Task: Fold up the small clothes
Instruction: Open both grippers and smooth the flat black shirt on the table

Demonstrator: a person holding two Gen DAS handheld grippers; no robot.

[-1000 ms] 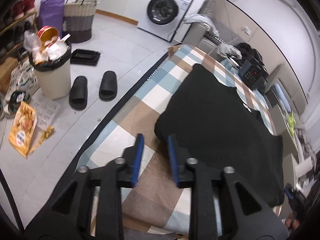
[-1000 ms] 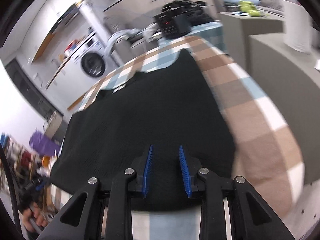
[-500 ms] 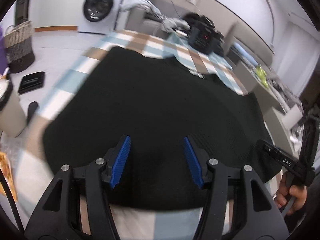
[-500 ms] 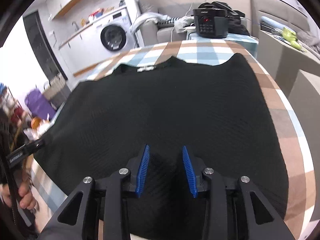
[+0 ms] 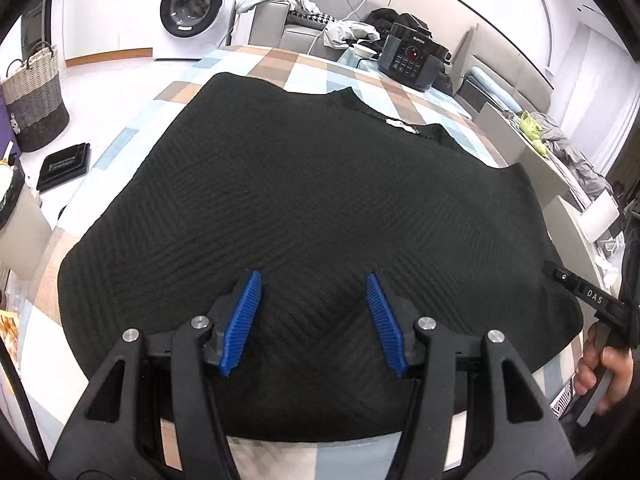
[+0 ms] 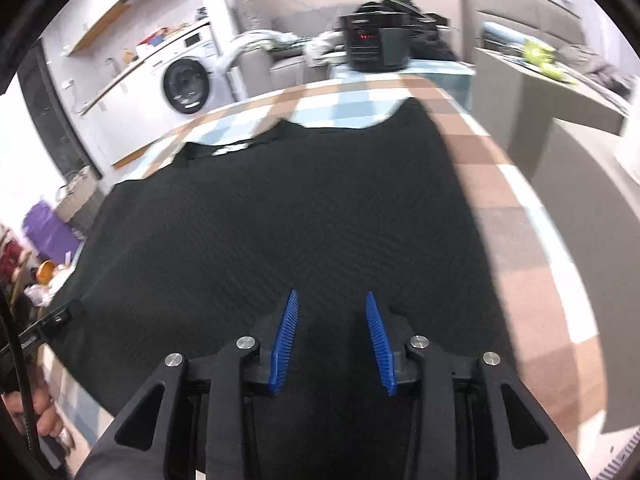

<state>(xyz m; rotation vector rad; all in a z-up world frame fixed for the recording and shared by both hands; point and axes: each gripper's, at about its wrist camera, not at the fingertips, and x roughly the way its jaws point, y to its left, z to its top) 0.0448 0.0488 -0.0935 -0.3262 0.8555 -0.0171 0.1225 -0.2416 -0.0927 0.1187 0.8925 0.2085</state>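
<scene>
Both grippers have swung in over the black ribbed-knit garment [image 5: 304, 184], spread flat on the checked cloth of the bench [image 5: 276, 68], collar at the far edge. The left gripper [image 5: 314, 320] and right gripper [image 6: 331, 340] have widened their jaws, released and empty above the near hem, suggesting a fold is about to begin.

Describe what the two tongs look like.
Both tongs, left and right, have black plastic frames with triangular cut-outs and silver screws. Their fingers carry blue ribbed pads. In the left view, the right tongs' black body reads "DAS" in white letters. A thin black cable runs beside the hand.
</scene>
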